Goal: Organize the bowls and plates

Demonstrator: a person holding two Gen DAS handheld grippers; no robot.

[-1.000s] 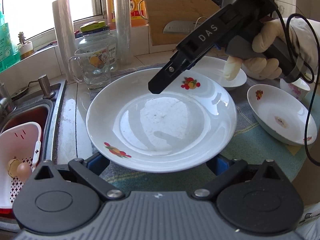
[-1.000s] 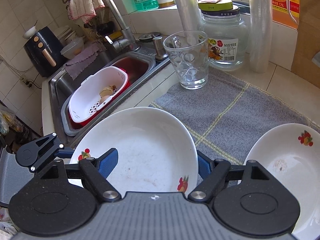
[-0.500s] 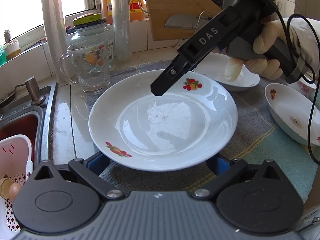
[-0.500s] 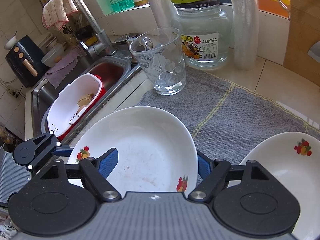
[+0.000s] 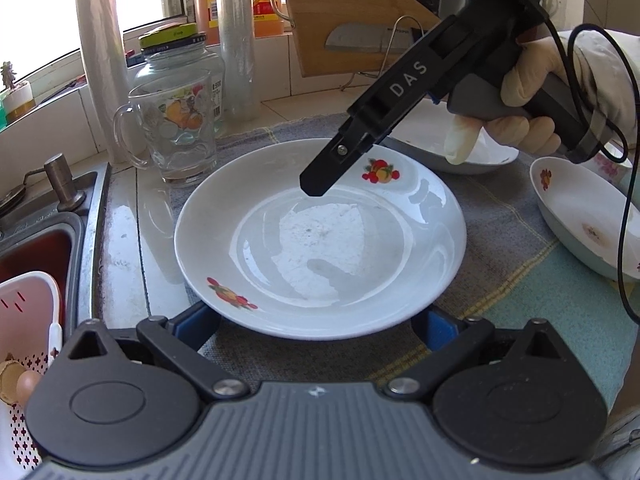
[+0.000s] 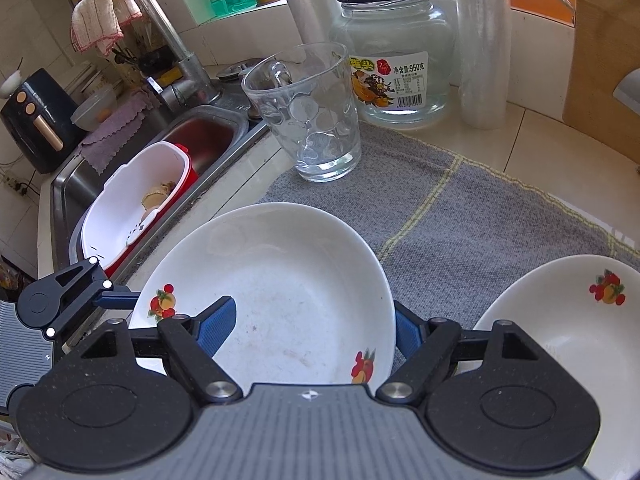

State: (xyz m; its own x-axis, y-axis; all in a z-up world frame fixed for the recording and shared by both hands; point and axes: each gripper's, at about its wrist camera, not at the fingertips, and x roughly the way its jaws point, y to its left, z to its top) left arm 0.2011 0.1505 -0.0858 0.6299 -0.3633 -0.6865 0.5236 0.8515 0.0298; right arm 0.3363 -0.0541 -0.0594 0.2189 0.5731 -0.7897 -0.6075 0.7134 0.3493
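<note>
A white plate with fruit prints (image 5: pixel 320 236) rests on the grey mat; it also shows in the right wrist view (image 6: pixel 276 296). My left gripper (image 5: pixel 316 322) is wide open, its blue pads on either side of the plate's near rim, not clamping it. My right gripper (image 6: pixel 314 326) is open above the plate, one pad over its inside, one outside its right rim; it appears in the left wrist view (image 5: pixel 320 184). A second white plate (image 6: pixel 560 344) lies to the right. A white bowl (image 5: pixel 584 216) sits at the right.
A glass mug (image 6: pixel 308 120), a lidded glass jar (image 6: pixel 396 56) and two plastic-wrap rolls (image 5: pixel 236 40) stand behind the plate. The sink (image 6: pixel 196 136) holds a white and red basket (image 6: pixel 132 204). A wooden cutting board (image 5: pixel 352 12) leans at the back.
Both views have shifted slightly toward the mat; the plate now sits farther from the sink edge in view. Both grippers stay open around the plate.
</note>
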